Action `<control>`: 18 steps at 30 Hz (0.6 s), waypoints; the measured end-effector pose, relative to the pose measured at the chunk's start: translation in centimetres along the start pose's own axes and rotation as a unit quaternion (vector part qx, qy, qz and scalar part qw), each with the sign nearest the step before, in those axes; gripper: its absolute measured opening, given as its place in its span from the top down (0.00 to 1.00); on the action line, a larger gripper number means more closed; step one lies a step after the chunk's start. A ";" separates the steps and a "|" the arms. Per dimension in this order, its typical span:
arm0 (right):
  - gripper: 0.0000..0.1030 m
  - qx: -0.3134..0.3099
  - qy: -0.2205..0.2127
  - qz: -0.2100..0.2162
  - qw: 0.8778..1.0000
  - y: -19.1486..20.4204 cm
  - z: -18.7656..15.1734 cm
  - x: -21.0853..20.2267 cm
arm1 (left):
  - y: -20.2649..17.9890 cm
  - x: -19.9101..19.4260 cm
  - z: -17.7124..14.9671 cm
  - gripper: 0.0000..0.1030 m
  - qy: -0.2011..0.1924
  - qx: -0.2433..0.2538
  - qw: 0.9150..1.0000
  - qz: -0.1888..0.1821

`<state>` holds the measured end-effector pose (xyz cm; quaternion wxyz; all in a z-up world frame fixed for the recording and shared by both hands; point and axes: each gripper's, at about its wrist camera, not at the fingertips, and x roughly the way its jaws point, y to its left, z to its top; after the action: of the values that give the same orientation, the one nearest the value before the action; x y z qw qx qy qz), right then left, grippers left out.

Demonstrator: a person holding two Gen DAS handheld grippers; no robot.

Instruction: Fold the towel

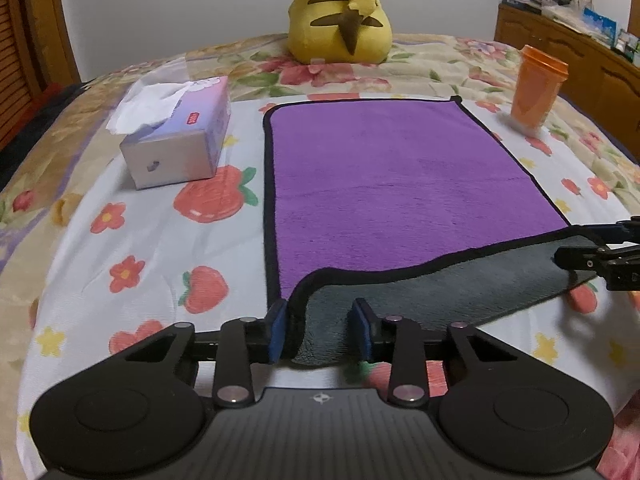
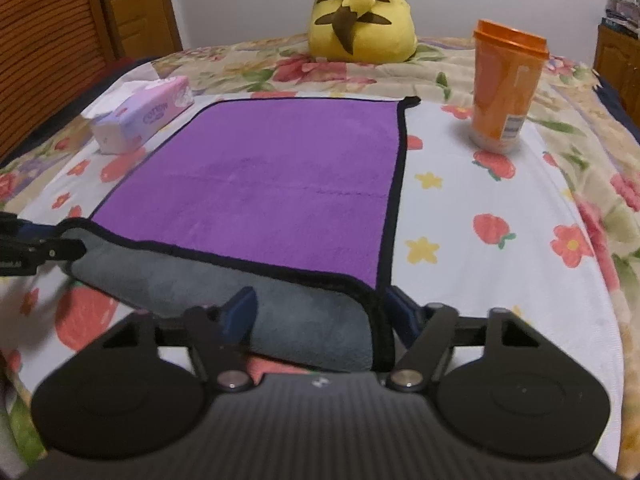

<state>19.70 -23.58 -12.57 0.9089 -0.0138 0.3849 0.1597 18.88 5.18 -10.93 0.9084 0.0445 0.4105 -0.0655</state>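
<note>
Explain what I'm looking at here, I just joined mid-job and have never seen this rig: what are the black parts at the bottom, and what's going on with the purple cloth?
These are two handheld grippers, each carried by a person, with a fisheye camera looking out along its fingers. One picture is from the left gripper, the other from the right gripper.

On the floral bedspread lies a purple towel with black trim and a grey underside. Each gripper has a near corner of it between its fingers, and the near edge is lifted and turned over, showing the grey side.

Around it: a pastel tissue box to the left, an orange plastic cup with lid to the right, and a yellow plush toy at the far end.
</note>
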 end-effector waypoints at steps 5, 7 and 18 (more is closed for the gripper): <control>0.49 0.002 0.002 0.002 1.000 -0.3 0.1 -0.2 | -0.1 -0.2 -0.1 0.71 0.001 0.001 1.000 -0.007; 0.53 0.004 0.006 0.002 1.000 -0.5 0.1 -0.3 | -0.2 -0.2 -0.1 0.74 0.001 0.000 1.000 -0.009; 0.84 -0.003 0.004 -0.007 1.000 -0.8 -0.1 -0.6 | -0.2 -0.2 -0.2 0.86 0.005 -0.005 1.000 -0.012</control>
<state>19.50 -24.56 -12.25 0.9084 -0.0198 0.3882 0.1540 18.56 5.07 -10.95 0.9057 0.0351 0.4159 -0.0743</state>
